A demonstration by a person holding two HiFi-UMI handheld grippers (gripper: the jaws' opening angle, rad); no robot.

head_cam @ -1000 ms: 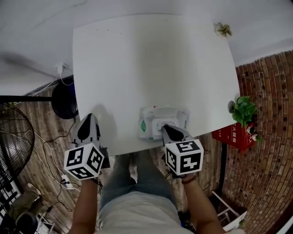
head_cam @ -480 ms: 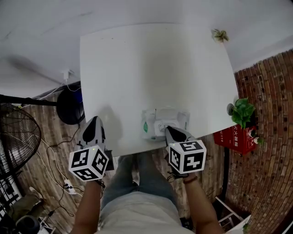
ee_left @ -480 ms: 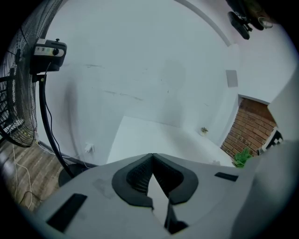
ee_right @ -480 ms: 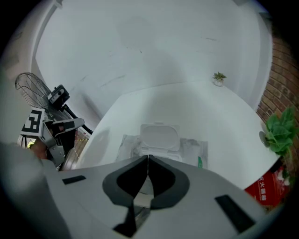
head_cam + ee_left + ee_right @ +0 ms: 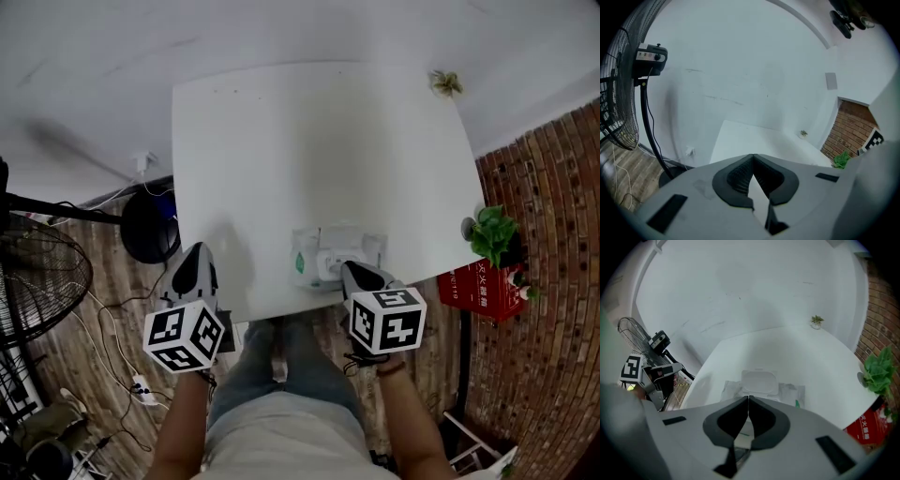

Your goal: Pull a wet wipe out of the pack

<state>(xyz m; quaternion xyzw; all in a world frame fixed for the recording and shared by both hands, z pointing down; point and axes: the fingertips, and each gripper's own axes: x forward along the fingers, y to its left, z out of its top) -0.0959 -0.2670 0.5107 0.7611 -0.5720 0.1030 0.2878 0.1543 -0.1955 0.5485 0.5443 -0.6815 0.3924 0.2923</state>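
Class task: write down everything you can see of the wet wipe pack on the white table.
The wet wipe pack is a soft, crinkly white pouch with a small green mark near one end and a rounded rectangular white plastic lid on top; whether the lid is open is unclear. It lies flat on the white table, near the person's edge. The right hand-held gripper, jaws together, is right at its near side; contact is unclear.
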